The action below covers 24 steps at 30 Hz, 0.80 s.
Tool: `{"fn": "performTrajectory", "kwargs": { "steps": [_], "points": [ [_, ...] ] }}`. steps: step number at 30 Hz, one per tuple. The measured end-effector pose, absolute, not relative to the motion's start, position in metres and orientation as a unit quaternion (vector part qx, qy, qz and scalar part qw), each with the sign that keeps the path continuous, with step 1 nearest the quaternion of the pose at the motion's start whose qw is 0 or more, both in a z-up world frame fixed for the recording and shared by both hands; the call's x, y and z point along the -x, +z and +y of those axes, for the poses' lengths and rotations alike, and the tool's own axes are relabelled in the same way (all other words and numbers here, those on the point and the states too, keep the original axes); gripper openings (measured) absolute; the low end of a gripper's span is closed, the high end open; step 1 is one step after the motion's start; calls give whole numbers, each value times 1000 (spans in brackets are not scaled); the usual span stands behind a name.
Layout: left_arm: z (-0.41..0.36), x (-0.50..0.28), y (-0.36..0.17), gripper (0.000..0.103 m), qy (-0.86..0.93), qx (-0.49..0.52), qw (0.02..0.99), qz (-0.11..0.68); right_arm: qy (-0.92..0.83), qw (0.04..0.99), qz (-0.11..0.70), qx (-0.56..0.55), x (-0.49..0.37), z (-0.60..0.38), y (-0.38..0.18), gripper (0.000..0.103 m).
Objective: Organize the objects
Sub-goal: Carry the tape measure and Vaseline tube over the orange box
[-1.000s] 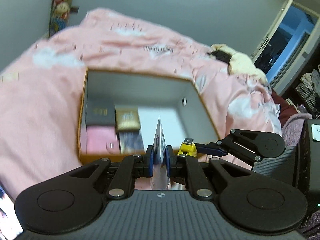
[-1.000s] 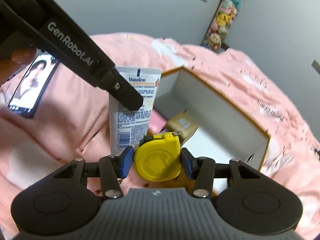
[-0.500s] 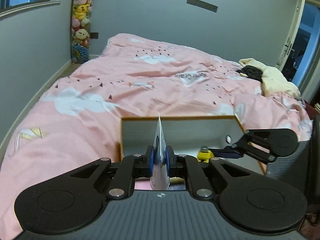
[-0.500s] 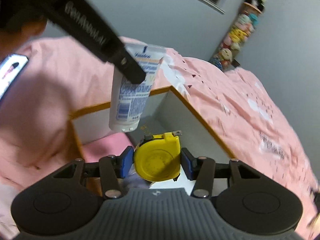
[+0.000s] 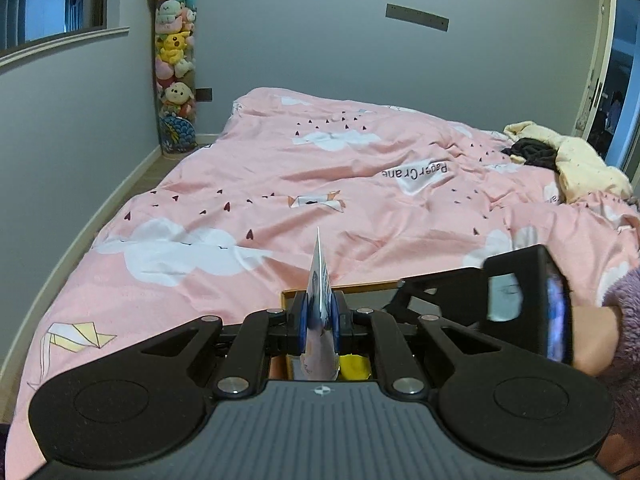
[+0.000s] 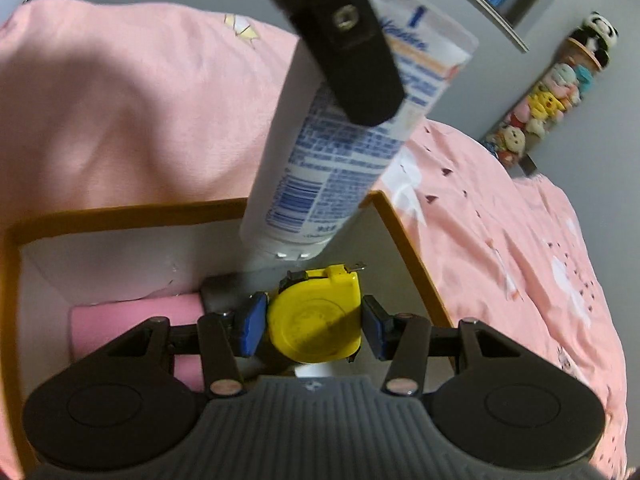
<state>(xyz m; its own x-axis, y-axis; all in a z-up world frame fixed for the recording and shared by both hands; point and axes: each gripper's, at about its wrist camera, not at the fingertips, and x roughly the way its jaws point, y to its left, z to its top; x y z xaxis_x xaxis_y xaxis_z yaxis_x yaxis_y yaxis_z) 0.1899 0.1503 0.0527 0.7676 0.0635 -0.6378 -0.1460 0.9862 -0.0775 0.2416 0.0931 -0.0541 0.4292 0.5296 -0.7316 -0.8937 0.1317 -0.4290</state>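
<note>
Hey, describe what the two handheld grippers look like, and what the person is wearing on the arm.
Both the left gripper and the right gripper are matte black, with a ribbed grey body, two round black discs at the sides, angular linkage arms with silver rivets, and blue pads on the jaws. A fuzzy purple sleeve covers the person's right arm.

A home bedroom. A wide bed [image 5: 360, 184] under a pink duvet printed with clouds and paper cranes fills the room. Beyond the bed's far left corner, a tall clear column of stuffed toys [image 5: 175, 68] stands against the grey wall. Crumpled clothes [image 5: 560, 160] lie on the bed's right side, near an open door [image 5: 600, 80].
</note>
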Motion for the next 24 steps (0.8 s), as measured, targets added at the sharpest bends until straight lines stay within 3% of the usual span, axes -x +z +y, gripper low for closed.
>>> {"fn": "performTrajectory", "kwargs": {
  "steps": [11, 15, 24],
  "points": [
    [156, -203, 33, 13, 50, 54, 934, 351, 496, 723, 186, 444, -243, 95, -75, 53],
    [157, -204, 31, 13, 54, 53, 933, 353, 485, 737, 182, 435, -242, 83, -67, 65],
    [154, -204, 29, 13, 56, 50, 931, 358, 487, 740, 329, 329, -267, 51, -60, 61]
  ]
}}
